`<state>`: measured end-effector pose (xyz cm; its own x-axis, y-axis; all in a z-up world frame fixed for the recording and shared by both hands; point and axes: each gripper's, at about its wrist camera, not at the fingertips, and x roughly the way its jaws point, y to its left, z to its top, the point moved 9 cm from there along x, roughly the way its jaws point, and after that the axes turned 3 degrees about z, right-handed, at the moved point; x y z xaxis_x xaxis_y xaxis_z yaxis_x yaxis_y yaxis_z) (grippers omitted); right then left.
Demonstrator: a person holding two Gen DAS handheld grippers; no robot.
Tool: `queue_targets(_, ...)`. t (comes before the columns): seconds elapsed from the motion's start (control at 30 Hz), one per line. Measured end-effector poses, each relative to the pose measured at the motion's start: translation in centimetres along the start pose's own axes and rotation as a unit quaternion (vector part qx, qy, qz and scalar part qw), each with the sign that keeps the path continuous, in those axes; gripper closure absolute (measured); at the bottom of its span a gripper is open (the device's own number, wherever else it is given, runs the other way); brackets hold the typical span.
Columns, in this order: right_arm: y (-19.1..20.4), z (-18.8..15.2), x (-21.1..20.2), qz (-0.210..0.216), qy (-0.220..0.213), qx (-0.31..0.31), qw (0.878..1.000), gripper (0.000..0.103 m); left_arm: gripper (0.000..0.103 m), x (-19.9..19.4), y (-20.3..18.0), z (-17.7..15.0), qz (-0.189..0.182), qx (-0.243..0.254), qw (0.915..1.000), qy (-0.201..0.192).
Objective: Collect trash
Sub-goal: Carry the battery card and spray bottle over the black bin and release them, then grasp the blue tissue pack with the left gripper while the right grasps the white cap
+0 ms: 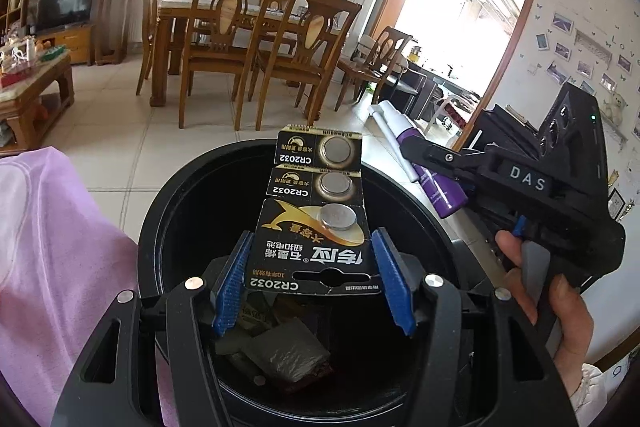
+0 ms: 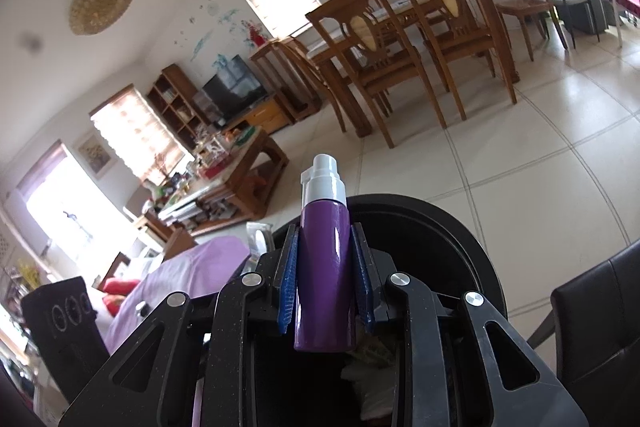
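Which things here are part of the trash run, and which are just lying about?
In the job:
- battery card, clamped in the left claw
- purple spray bottle, clamped in the right claw
- black bin, wrappers already inside

Lying about:
- dining chairs
- coffee table with clutter
- television
- purple cloth

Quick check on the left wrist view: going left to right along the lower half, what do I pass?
Pink cloth → black trash bin → battery card held in the left hand-held gripper → purple spray bottle → right hand-held gripper → the hand holding it.
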<state>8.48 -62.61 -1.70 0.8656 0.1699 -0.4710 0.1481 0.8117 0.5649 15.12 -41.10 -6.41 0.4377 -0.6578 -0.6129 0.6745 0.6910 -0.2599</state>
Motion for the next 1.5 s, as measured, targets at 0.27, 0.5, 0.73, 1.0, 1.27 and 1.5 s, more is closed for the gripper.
queue_targets(0.27, 1.0, -0.7, 0.9, 0.007, 0.013, -0.004, 1.000, 0.073, 0.044, 0.0, -0.7, 0.3, 0.011, 0.014, 0.9998, -0.003)
queue_targets(0.5, 2.7, -0.1, 0.2, 0.013, 0.008, -0.011, 1.000, 0.044, 0.016, -0.3, -1.5, 0.3, 0.049, 0.051, 0.9974, -0.014)
queue_targets(0.73, 4.7, -0.1, -0.6, 0.021, 0.009, -0.023, 0.999, 0.005, 0.005, -1.1, -2.5, 0.5, 0.081, 0.095, 0.9913, -0.043)
queue_targets(1.0, 5.0, -0.9, -1.6, 0.017, 0.013, -0.005, 1.000, 0.005, 0.005, -1.6, -2.1, 1.0, 0.092, 0.100, 0.9898, -0.043)
queue_targets(1.27, 4.9, -1.4, -3.4, -0.020, -0.013, -0.015, 1.000, 0.005, 0.005, -4.1, -1.5, 0.8, 0.108, 0.112, 0.9869, -0.045)
queue_targets(1.5, 9.2, -4.8, -2.2, -0.034, 0.012, -0.115, 0.993, 0.005, 0.005, -8.5, 1.6, -0.6, 0.125, 0.097, 0.9865, -0.042)
